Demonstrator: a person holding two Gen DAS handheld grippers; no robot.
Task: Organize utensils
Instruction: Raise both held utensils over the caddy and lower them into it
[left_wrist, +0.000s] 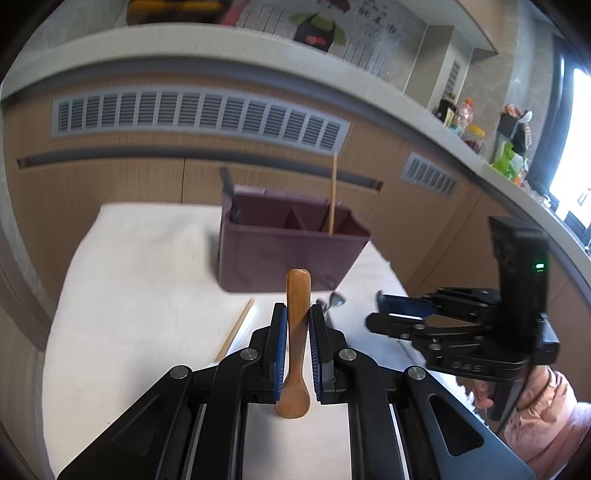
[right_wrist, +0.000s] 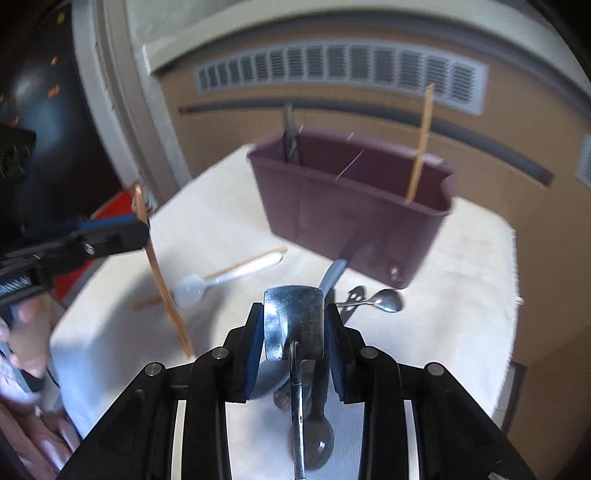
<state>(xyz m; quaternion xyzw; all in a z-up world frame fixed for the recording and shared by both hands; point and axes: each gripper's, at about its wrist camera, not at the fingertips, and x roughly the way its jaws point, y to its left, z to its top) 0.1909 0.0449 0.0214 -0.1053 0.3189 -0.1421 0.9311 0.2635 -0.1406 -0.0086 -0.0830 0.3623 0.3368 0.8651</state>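
My left gripper (left_wrist: 297, 317) is shut on a wooden spoon (left_wrist: 297, 314), handle end forward, held above the white table (left_wrist: 147, 277). My right gripper (right_wrist: 293, 314) is shut on a metal utensil (right_wrist: 295, 321) with a broad shiny end; the right gripper also shows in the left wrist view (left_wrist: 384, 314). A purple divided utensil caddy (left_wrist: 288, 243) (right_wrist: 354, 206) stands ahead, holding a dark utensil (left_wrist: 229, 195) in its left compartment and a wooden chopstick (left_wrist: 333, 192) in its right one.
On the table lie a chopstick (right_wrist: 243, 266), a white plastic spoon (right_wrist: 221, 280), a small metal spoon (right_wrist: 384, 299) and a blue-grey utensil (right_wrist: 332, 277). Wooden cabinets with vents (left_wrist: 199, 114) stand behind. A cluttered counter (left_wrist: 509, 158) runs at the right.
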